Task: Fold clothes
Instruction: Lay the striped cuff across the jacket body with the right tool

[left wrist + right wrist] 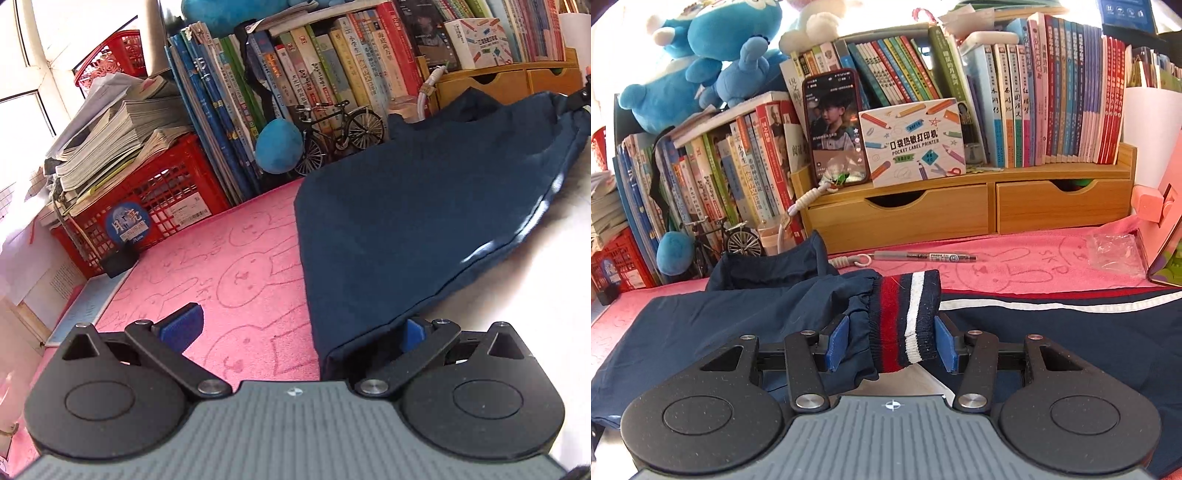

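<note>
A navy jacket lies spread on a pink mat. My left gripper stands open just above the mat. Its left finger is over bare mat, and its right fingertip sits at the jacket's near corner, partly tucked under the cloth. In the right wrist view the jacket fills the foreground. My right gripper is shut on the sleeve's striped cuff, banded red, white and navy, which stands up between the blue pads, clear of the surface.
Rows of books, a wooden drawer unit and a propped phone line the back. A model bicycle, a red crate, blue plush toys, a pen and a plastic bag border the mat.
</note>
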The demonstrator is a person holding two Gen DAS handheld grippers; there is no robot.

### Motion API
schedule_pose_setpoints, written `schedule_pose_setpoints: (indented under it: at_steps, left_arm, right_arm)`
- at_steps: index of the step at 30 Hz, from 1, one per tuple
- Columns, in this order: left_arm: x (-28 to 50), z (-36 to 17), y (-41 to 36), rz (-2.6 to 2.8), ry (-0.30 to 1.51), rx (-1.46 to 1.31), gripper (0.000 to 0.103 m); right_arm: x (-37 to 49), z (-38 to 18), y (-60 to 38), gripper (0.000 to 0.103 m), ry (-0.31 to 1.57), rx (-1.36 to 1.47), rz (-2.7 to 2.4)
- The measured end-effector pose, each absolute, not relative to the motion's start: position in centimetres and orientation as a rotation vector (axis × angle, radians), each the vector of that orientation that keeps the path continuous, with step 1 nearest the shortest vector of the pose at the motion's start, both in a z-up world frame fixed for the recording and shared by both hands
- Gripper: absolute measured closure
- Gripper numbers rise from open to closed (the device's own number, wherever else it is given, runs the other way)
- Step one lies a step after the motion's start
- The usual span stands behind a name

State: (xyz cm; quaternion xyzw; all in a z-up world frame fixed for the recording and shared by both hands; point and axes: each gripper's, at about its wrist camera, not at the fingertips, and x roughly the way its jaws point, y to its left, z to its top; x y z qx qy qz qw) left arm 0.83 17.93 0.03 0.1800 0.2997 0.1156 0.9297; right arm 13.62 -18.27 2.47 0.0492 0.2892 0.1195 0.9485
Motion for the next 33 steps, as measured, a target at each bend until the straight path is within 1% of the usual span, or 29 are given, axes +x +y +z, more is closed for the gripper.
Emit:
schedule_pose_setpoints:
  at_steps: [5,7,11,15,18,21,24,27,30,32,33]
  left_arm:
    - [0.0,-0.3,20.4,0.304,0.631,0.330,0.000]
    - [-0.4,-0.1,20.8,0.296,0.644,0.307,0.000]
    - [-1.5,1.0,20.5,0.250,0.679,0.328,0.000]
    - [-3.8,3.4,20.4,0.227,0.635,0.338,0.000]
    - [-3.9,5.4,20.2,0.259,0.557,0.340,0.000]
    - [-2.1,7.0,19.4,0.197,0.506,0.288,0.000]
    - [1.6,6.8,17.5,0.058,0.504,0.218,0.000]
    - [6.2,5.2,16.0,-0.002,0.584,0.182,0.000]
    - [10.1,2.2,15.0,0.091,0.687,0.272,0.000]
    - [11.7,0.2,15.9,0.199,0.746,0.320,0.000]
    - [11.8,-0.1,17.1,0.218,0.739,0.283,0.000]
  right_arm:
    - [13.6,0.5,-18.1,0.052,0.633,0.082,0.247]
    - [13.5,-0.1,-17.7,0.049,0.633,0.056,0.244]
    - [13.3,-0.9,-17.1,0.046,0.624,0.018,0.239]
    - [13.7,-1.2,-17.7,0.043,0.646,0.057,0.250]
    - [13.9,-1.2,-17.9,0.043,0.654,0.073,0.253]
    - [13.9,-1.2,-17.5,0.041,0.656,0.052,0.250]
    - [13.9,-1.2,-17.4,0.041,0.657,0.048,0.251]
    - [13.9,-1.2,-17.4,0.040,0.659,0.049,0.252]
    - [14.0,-1.1,-17.3,0.040,0.659,0.047,0.252]
    - [14.0,-1.1,-17.3,0.039,0.660,0.050,0.256]
    - [14.0,-1.1,-17.3,0.037,0.661,0.052,0.260]
